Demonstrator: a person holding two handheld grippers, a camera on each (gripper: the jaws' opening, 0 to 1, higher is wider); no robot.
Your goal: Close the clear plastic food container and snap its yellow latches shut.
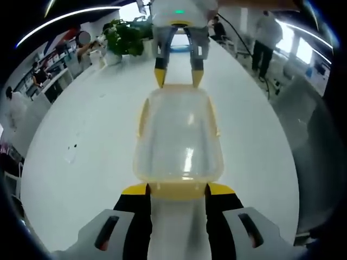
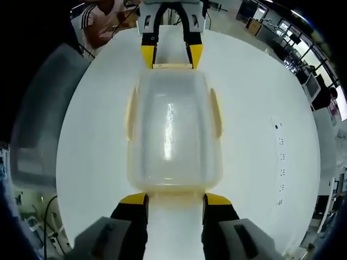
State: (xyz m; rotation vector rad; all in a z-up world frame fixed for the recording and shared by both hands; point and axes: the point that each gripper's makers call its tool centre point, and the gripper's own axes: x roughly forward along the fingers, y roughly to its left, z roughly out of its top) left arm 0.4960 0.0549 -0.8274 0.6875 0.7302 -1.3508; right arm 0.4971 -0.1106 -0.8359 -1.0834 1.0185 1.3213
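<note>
Item: container [image 1: 179, 135], clear plastic, lid [image 2: 172, 127] already sitting on top, lying lengthwise on the white table [image 1: 81, 135] between my two grippers. I am bracketing it end to end: the left gripper [image 1: 178, 189] is standing with its jaws spread wide at the near end in the left gripper view, and the right gripper [image 2: 174, 199] is doing the same at the opposite end, jaws parted and clasping nothing; each gripper is also showing at the far end of the other's view. Latches: four, yellow. I am judging the two end latches [image 2: 174, 187] to be the ones my jaw tips are straddling; whether they are snapped down I cannot tell. The two side latches [image 2: 216, 114] are flaring outward from the walls, so I am reading them as unfastened. Status: closing looks done; latching is what I am working on, with the side pair left.
</note>
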